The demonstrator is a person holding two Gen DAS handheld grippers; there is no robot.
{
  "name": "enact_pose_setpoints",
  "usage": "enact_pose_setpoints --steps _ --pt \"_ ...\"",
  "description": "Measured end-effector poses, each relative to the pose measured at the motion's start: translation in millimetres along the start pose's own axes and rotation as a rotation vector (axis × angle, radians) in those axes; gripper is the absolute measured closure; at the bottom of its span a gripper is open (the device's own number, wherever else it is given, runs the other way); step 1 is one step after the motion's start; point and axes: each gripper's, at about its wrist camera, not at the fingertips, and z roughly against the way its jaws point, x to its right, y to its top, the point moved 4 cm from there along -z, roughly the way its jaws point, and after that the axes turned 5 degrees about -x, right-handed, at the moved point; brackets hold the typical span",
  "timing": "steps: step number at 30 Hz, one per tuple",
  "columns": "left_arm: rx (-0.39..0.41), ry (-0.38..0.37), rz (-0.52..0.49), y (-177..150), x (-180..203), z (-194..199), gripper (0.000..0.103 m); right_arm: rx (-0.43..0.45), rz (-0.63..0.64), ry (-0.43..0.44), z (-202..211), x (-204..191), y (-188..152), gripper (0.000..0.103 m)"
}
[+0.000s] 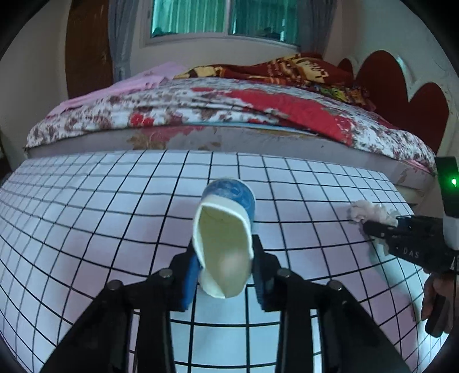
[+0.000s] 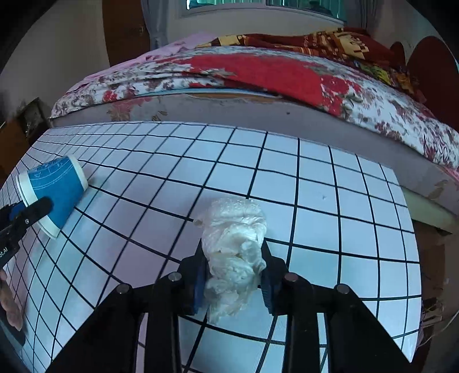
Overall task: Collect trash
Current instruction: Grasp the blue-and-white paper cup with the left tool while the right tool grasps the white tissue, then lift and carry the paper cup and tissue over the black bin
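A blue paper cup (image 1: 225, 226) with a white rim and cream inside lies on its side, squeezed between the fingers of my left gripper (image 1: 223, 258), which is shut on it. It also shows in the right wrist view (image 2: 54, 192) at the far left, with the left gripper's finger (image 2: 31, 212) across it. My right gripper (image 2: 233, 269) is shut on a crumpled white tissue wad (image 2: 235, 244). In the left wrist view the tissue (image 1: 370, 213) and the right gripper (image 1: 381, 229) sit at the right edge.
Both grippers are over a white table with a black grid (image 2: 330, 200). A bed (image 1: 229, 114) with a floral red and white cover runs right behind the table's far edge. A red headboard (image 1: 401, 86) is at the right, a window (image 1: 223, 17) behind.
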Motion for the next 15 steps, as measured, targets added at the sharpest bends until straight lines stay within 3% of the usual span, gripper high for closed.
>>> enact_pose_setpoints --steps 5,15 --pt "0.04 -0.009 -0.021 3 9 13 0.069 0.03 0.0 -0.006 12 2 1 0.07" --pt "0.027 0.004 -0.016 -9 11 21 0.069 0.053 0.004 0.007 38 -5 -2 0.07"
